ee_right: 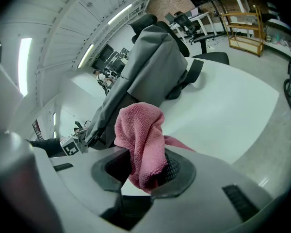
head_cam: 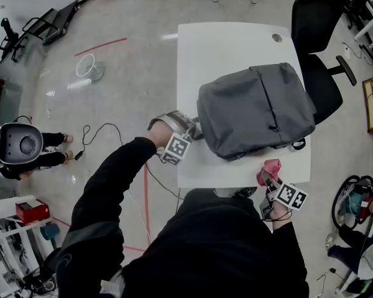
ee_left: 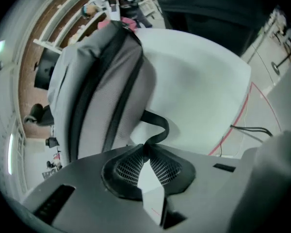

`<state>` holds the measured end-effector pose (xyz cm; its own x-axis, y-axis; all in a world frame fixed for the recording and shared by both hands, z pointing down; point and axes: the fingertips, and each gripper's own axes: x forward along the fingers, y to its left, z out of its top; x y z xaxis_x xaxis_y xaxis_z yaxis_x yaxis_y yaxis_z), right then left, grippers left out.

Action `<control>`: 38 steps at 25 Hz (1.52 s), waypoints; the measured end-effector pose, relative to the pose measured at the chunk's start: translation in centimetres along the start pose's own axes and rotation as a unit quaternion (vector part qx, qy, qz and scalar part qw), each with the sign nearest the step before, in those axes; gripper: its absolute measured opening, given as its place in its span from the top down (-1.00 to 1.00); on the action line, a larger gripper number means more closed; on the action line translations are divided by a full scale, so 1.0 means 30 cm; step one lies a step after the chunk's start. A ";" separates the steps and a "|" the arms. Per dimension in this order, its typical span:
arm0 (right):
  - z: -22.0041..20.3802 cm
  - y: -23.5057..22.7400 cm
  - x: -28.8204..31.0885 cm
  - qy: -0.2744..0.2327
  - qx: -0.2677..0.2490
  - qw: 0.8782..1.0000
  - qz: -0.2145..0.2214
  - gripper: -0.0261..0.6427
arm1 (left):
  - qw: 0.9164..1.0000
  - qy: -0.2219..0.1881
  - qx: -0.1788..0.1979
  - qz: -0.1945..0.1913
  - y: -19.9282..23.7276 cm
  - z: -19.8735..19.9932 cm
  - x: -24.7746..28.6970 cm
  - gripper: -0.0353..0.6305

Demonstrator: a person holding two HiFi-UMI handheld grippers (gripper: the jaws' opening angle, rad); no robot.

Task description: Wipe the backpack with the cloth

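The grey backpack (head_cam: 255, 107) lies flat on the worktop (head_cam: 230, 42), close to the edge nearest the person. The left claw (ee_left: 146, 148) is at the backpack's left end, pinched tight on its black strap (ee_left: 157, 124). The right claw (ee_right: 145, 171) is at the worktop's near right corner. It squeezes the pink cloth (ee_right: 138, 140) close to the backpack, not touching it.
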<state>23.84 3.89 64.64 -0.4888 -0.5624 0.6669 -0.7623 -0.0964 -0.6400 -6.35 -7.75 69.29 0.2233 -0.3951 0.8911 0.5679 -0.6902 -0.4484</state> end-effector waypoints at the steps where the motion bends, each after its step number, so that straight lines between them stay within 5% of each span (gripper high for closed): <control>1: 0.005 0.000 -0.009 0.000 -0.003 1.000 0.002 0.58 | 0.999 -0.007 -0.031 0.011 0.028 0.010 -0.031 0.74; 5: 0.025 -0.034 -0.059 -0.009 0.000 1.000 0.001 0.58 | 0.984 -0.051 -0.149 0.087 0.183 0.042 -0.220 0.80; 10: 0.034 -0.063 -0.110 -0.023 0.008 1.000 0.007 0.58 | 0.957 -0.087 -0.196 0.196 0.365 0.117 -0.480 0.80; 15: 0.093 -0.058 -0.137 -0.045 -0.011 0.999 0.016 0.58 | 0.902 -0.120 -0.284 0.304 0.558 0.132 -0.715 0.80; 20: 0.166 -0.058 -0.187 -0.074 -0.020 0.997 0.020 0.58 | 0.842 -0.158 -0.316 0.407 0.749 0.147 -0.986 0.80; 24: 0.247 -0.057 -0.229 -0.110 -0.001 0.993 0.030 0.58 | 0.790 -0.201 -0.362 0.451 0.901 0.138 -1.167 0.80; 26: 0.287 -0.037 -0.241 -0.129 0.010 0.991 0.037 0.58 | 0.776 -0.221 -0.376 0.455 0.973 0.148 -1.230 0.80; 28: 0.321 0.009 -0.242 -0.142 0.022 0.988 0.055 0.58 | 0.773 -0.237 -0.377 0.452 1.037 0.188 -1.270 0.80; 30: 0.363 0.067 -0.237 -0.156 0.027 0.984 0.080 0.58 | 0.780 -0.252 -0.354 0.451 1.109 0.261 -1.295 0.80; 34: 0.452 0.147 -0.270 -0.187 0.027 0.976 0.106 0.58 | 0.812 -0.258 -0.278 0.445 1.254 0.438 -1.308 0.80; 38: 0.583 0.130 -0.432 -0.262 0.031 0.961 0.081 0.58 | 0.839 -0.252 -0.250 0.413 1.354 0.517 -1.280 0.80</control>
<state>34.62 -3.57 46.83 -0.3047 -0.9093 0.2834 -0.6599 -0.0130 -0.7513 20.44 -11.21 17.95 0.7545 -0.6447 0.1230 -0.3202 -0.5252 -0.7885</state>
